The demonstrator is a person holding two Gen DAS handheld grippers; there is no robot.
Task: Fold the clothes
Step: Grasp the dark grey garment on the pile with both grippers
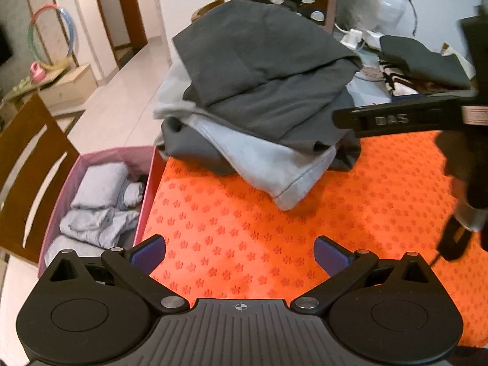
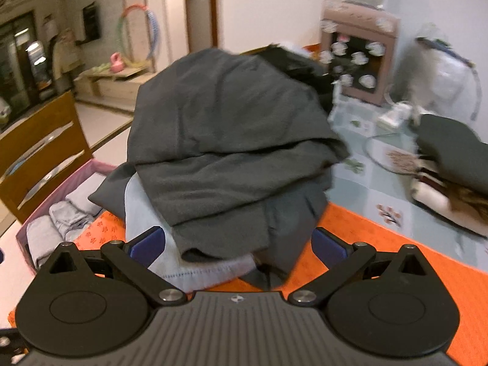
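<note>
A: Where's the pile (image 1: 262, 91)?
B: On the orange mat (image 1: 274, 244) on the table — ahead of the left tool (image 1: 239, 253), apart from it.
A: And the right tool (image 2: 238, 244)?
B: Fingers spread wide — the pile's near edge seemingly between them. Both tools hold nothing.

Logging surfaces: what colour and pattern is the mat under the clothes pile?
Orange mat with small darker flower prints; clearest in the left wrist view.

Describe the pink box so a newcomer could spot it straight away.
Start at the orange mat with the clothes pile. Off its left edge, beside a wooden chair, sits the pink box. Unlike the dark, loose pile, it holds rolled pale grey clothes within pink walls.
</note>
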